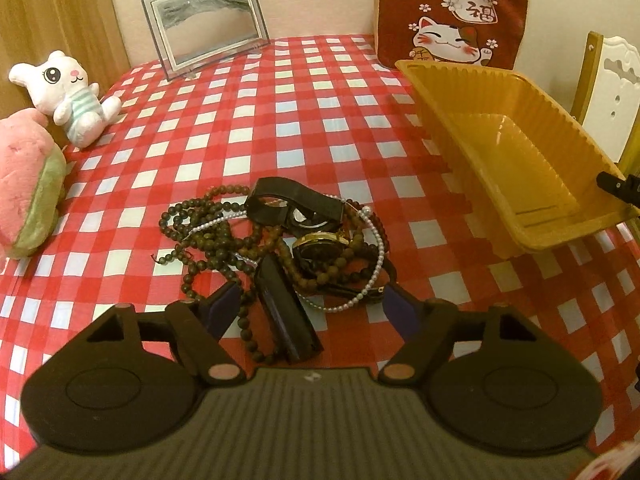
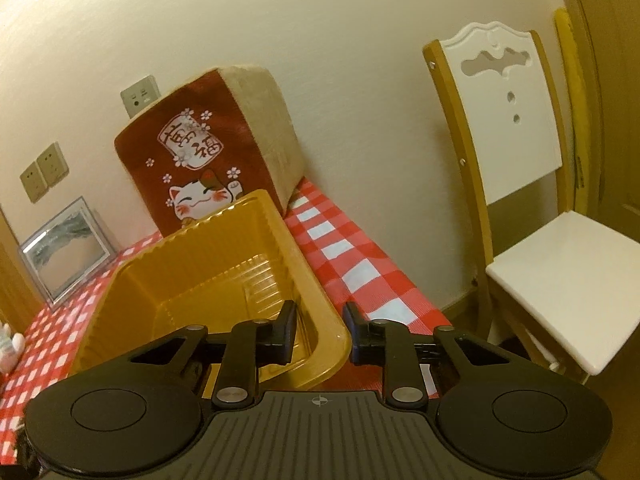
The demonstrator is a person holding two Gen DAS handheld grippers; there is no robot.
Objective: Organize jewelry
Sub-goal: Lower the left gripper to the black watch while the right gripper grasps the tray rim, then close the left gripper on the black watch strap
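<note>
Ahead of the left gripper [image 1: 314,300], dark brown bead strings [image 1: 208,236] tangled with a white pearl strand [image 1: 376,264] on red-and-white checked cloth [image 1: 240,120]. The right gripper [image 2: 320,332] straddled an amber-yellow ribbed tray [image 2: 224,264].

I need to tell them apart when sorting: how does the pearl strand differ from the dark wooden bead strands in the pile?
The pearl strand has tiny white glossy beads; the wooden bead strands have larger, dull dark-brown beads. The pearl strand runs in one thin arc along the pile's right side and front, while the wooden bead strands lie in several tangled loops, mostly on the left. Both rest on the checked tablecloth, tangled with watches.
</note>
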